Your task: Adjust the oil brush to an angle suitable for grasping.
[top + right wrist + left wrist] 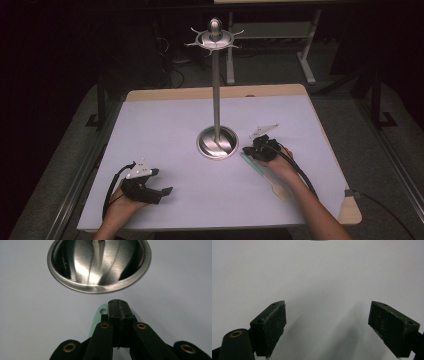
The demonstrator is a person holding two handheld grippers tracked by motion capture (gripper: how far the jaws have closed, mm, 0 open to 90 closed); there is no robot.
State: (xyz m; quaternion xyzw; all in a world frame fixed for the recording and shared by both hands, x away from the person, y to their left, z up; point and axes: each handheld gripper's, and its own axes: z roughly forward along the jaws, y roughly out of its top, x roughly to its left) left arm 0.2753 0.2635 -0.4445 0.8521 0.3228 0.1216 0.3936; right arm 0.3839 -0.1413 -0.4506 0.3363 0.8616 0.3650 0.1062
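A steel stand (216, 100) rises from a round base (217, 142) (98, 265) at the table's middle, with a ring of hooks (215, 37) at its top. A spatula (272, 182) with a pale green handle (98, 315) lies flat, right of the base. My right gripper (247, 151) (118, 302) is shut, its tips just over the handle's holed end and pointing at the base; the handle runs beside and under the jaws, not between them. My left gripper (162, 181) (327, 325) stands open over bare mat at the front left, with nothing between its jaws.
A white mat (165, 125) covers most of the wooden table (210, 92). Cables trail from both grippers toward the person. Behind the table are dark floor and the legs of another desk (307, 55).
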